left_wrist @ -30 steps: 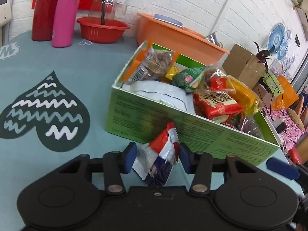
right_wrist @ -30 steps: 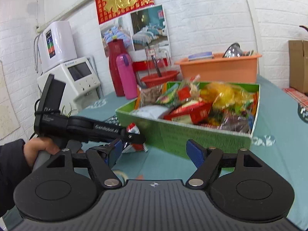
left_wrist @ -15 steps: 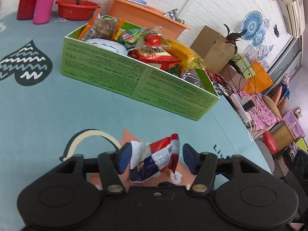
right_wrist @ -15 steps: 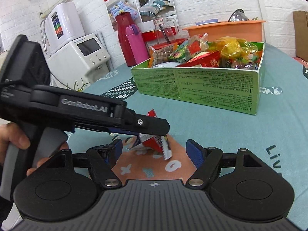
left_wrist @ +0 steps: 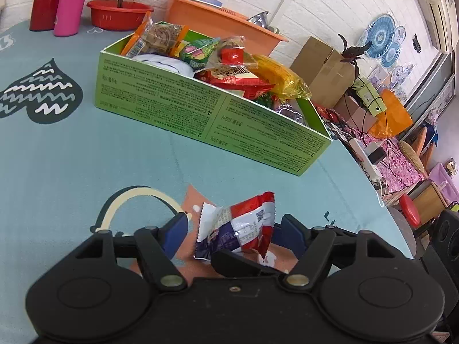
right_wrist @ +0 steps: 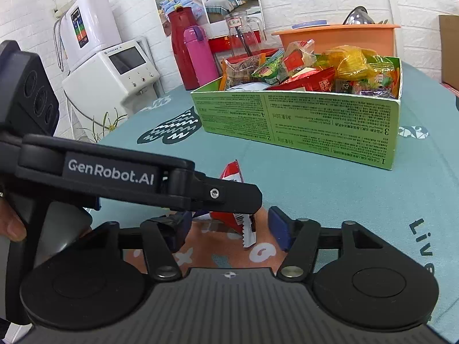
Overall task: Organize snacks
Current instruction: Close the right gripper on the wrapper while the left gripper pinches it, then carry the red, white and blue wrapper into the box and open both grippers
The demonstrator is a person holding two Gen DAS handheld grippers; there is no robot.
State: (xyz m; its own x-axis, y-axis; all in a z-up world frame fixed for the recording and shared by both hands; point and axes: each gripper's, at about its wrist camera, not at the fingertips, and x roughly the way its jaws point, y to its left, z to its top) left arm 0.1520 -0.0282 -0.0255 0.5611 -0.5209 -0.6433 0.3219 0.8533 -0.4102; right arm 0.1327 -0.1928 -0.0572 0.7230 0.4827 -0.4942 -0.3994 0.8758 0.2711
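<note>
Snack packet (left_wrist: 239, 226) lies on tablecloth (left_wrist: 86, 154) between left gripper (left_wrist: 232, 229), jaws opening wide, and right gripper (right_wrist: 229, 225), jaws closing around it untouched; handover step, next likely carry to green box (right_wrist: 301, 132).

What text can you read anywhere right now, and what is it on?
"GenRobot.AI": side of the left gripper.
"1", "2", "3", "4": panel numbers on the green box; its fine print is too small to read.
"Liv": letters printed on the tablecloth, cut off by the frame edge.
Snack packet and the wall poster: too blurred to read.
</note>
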